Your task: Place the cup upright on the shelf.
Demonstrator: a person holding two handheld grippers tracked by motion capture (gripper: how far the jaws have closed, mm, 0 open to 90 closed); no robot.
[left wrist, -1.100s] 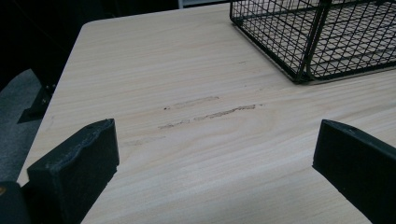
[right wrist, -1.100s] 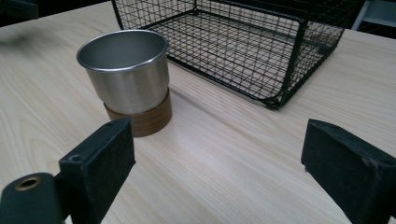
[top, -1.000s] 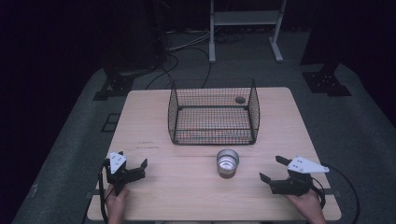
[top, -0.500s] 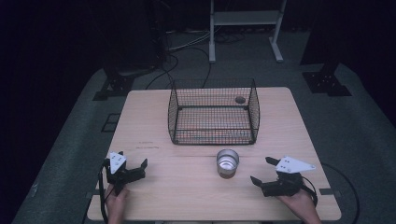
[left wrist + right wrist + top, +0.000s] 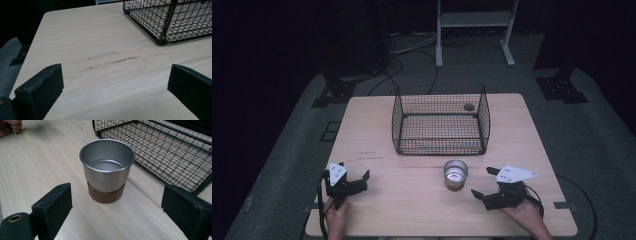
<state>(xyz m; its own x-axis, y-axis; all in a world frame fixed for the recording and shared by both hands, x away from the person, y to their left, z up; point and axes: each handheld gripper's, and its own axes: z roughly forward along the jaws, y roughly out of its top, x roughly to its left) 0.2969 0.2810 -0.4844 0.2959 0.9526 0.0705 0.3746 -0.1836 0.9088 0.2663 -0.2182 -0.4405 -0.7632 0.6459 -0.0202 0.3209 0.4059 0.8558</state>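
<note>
Item one, the metal cup (image 5: 107,170): steel, empty, upright, with a brown wooden band round its base; it stands on the desk (image 5: 377,125) just in front of the wire basket (image 5: 440,120), near the front wall's right half. Item two, my right gripper (image 5: 482,182): held low over the desk to the right of the cup, pointed at it, fingers (image 5: 53,206) spread wide with the cup centred in the gap ahead of them and not yet touched. I judge the work to be at its opening: the approach is lined up, but the grasp, the lift and any placing, likely into the basket, all remain. Item three, my left gripper (image 5: 362,176): near the desk's front left corner, well apart from the cup, fingers (image 5: 41,87) spread, nothing between them but bare wood with a few scuff marks (image 5: 112,61). Item four, the basket: black mesh, open-topped, with a small dark round object (image 5: 469,106) lying by its rear right corner; I cannot tell what it is. Obstructions: none between right gripper and cup; the basket's front wall, close behind the cup, would need clearing on any lift inward.
</note>
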